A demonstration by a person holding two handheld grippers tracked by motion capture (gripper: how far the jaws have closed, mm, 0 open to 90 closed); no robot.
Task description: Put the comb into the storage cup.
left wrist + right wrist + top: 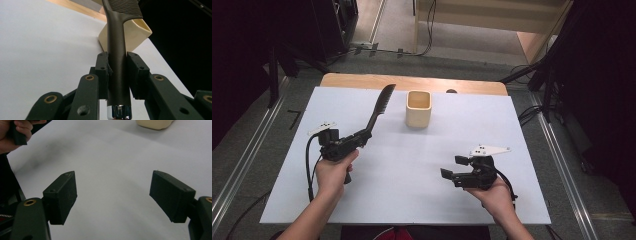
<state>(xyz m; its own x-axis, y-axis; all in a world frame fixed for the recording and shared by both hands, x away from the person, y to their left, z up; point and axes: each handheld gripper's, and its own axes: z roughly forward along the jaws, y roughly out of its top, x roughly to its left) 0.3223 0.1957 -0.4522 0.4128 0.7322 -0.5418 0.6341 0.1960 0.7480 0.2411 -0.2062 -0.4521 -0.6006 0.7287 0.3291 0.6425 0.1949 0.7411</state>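
Left gripper [362, 136] clamped on black comb [379, 107] by its handle, teeth raised toward one o'clock, likely for dropping into cream cup [418, 110]. Right gripper [451, 174] agape, empty, parked at five o'clock.

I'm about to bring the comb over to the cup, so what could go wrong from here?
1. The left gripper clamps the comb low on its handle, so the long toothed end could pivot or slip.
2. The cup stands loose on the white sheet; a nudge from the comb's tip might tip it.
3. The right gripper is open and well apart from the cup, so it cannot steady it.
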